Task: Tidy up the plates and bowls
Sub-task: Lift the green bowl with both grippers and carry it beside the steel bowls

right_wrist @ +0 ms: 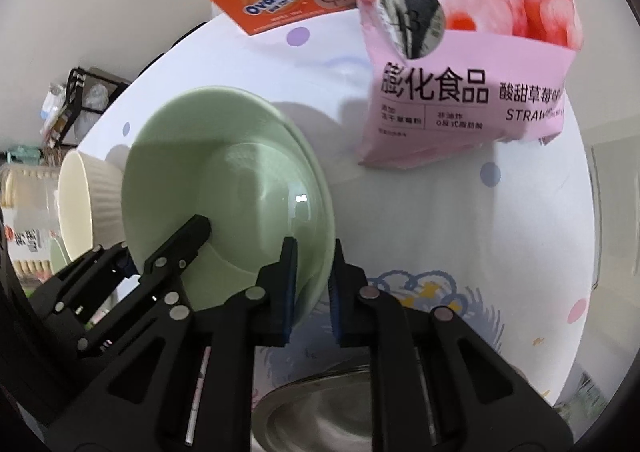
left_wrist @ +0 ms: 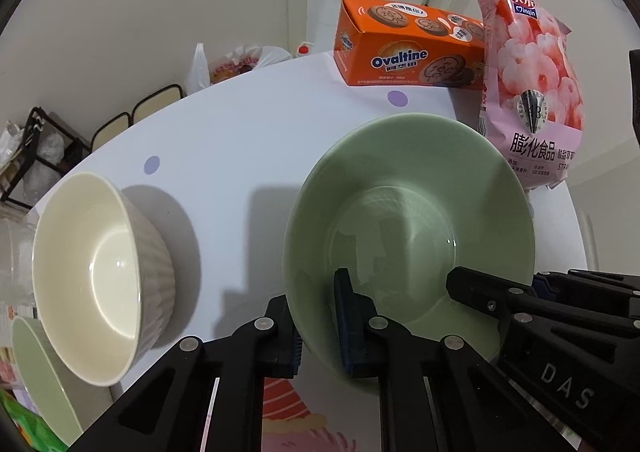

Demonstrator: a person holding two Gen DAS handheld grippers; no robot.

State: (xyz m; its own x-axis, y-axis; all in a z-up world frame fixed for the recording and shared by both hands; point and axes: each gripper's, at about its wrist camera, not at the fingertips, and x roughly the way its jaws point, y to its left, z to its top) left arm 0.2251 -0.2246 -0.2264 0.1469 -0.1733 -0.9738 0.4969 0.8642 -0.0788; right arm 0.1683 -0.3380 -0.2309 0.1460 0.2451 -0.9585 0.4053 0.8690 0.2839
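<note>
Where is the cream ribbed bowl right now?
In the left wrist view the cream ribbed bowl sits on the table, left of the green bowl, apart from it.

left tongs [left_wrist: 320, 326]: matte black plastic linkage arms with round silver pivot pins; dark blue ribbed pads on the inner faces of the fingers [left_wrist: 350, 328].
right tongs [right_wrist: 312, 292]: same black frame, silver rivets at each joint, blue pads lining the fingers [right_wrist: 289, 292].
marking: pale raised letters "DAS" on the black body of the right tongs, seen from the left wrist.
rods: thin bright metal rods inside each frame's cut-outs.
</note>
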